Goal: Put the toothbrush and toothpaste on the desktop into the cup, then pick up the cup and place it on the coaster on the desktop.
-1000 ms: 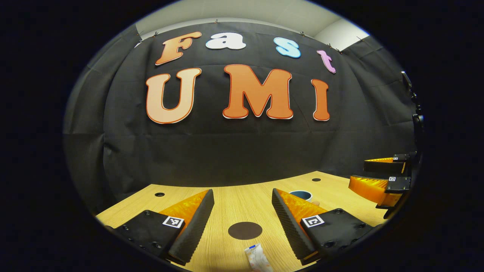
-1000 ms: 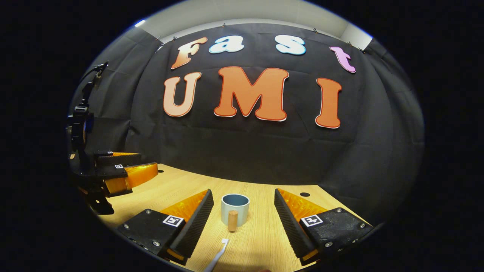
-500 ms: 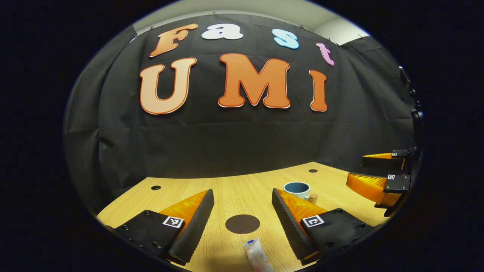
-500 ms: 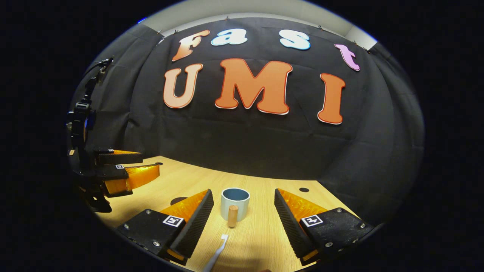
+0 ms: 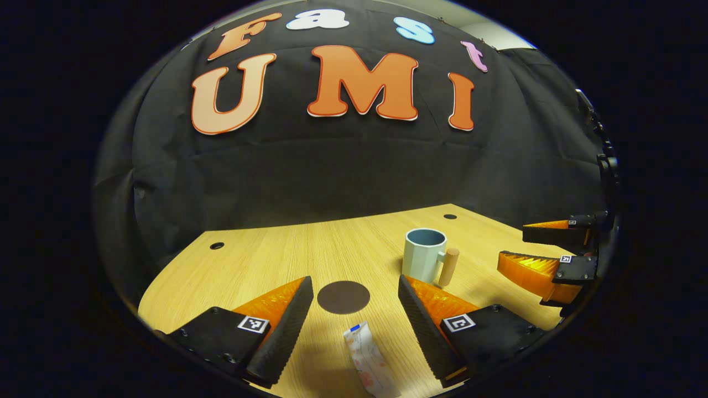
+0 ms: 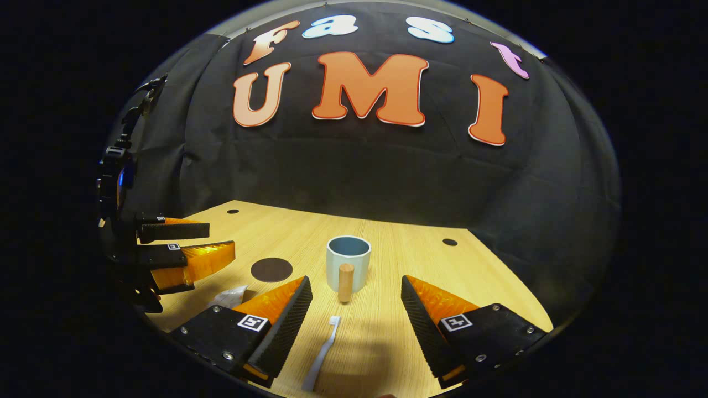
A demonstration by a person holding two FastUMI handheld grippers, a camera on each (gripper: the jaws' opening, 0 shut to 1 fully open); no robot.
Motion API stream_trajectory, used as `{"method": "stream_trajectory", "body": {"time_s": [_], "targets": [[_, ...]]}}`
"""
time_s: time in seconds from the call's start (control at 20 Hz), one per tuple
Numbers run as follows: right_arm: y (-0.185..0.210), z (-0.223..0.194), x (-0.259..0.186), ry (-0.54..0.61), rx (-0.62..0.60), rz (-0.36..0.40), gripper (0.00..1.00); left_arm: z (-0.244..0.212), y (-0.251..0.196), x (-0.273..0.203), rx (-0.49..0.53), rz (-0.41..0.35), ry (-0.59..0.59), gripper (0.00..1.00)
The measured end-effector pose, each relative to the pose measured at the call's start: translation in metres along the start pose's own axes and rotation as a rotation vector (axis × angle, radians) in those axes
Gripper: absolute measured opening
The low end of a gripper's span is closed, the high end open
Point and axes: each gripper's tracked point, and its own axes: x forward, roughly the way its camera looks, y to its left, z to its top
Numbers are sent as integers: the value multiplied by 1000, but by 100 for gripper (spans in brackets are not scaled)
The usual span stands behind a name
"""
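A white toothpaste tube (image 5: 368, 360) lies on the wooden desktop between the fingers of my open left gripper (image 5: 354, 287), near the bottom edge. Just beyond it sits a dark round coaster (image 5: 343, 297). A pale blue cup (image 5: 423, 255) with a wooden handle stands upright to the right. In the right gripper view, a white toothbrush (image 6: 323, 352) lies between the fingers of my open right gripper (image 6: 357, 287), head pointing toward the cup (image 6: 348, 270). The coaster (image 6: 271, 270) and the toothpaste tube's end (image 6: 229, 297) lie to the left there.
The wooden desktop (image 5: 310, 254) has small dark holes (image 5: 217, 245) near its back corners. My right gripper (image 5: 545, 251) hovers at the far right of the left gripper view; my left gripper (image 6: 182, 246) hovers at the left of the right gripper view.
Both gripper views have tilted down toward the desktop, so the cup, coaster, toothpaste and toothbrush now show more fully. Both grippers stay open.
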Motion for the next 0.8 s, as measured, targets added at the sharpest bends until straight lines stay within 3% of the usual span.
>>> {"method": "stream_trajectory", "body": {"time_s": [0.7,0.8], "targets": [[21,-80,4,326,30,61,94,-89,-14,4,-58,-56,350,100],[22,-83,3,353,37,66,93,-104,-17,6,-64,-60,393,96]]}}
